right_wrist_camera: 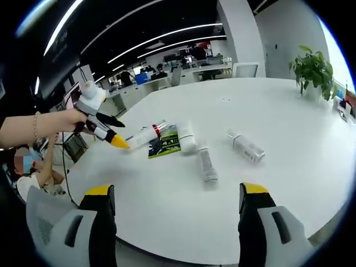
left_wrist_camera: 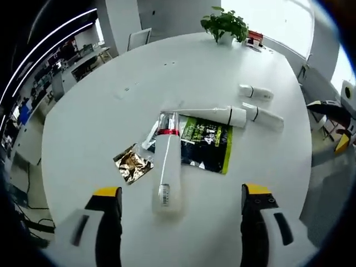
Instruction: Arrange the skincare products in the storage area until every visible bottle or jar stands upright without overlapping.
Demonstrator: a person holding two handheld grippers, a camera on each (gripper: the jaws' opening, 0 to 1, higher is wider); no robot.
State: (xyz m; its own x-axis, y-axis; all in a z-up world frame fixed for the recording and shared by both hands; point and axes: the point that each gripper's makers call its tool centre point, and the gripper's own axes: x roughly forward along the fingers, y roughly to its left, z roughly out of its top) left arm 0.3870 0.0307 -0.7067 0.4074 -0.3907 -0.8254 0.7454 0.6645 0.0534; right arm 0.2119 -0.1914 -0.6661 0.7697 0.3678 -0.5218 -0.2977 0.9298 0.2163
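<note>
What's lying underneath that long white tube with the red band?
The white tube with the red band lies across a crinkled clear wrapper, beside a green and black packet, on the white table. Whatever lies directly beneath the tube's body is covered.

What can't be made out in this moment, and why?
- Label text on the red-banded bottle: too small and blurred in the left gripper view.
- Part of the green-and-black sachet: covered by that bottle and a white tube.
- The gold foil packet: crumpled, contents unreadable.
- The left gripper in the right gripper view: too small to judge its fingers' gap.
</note>
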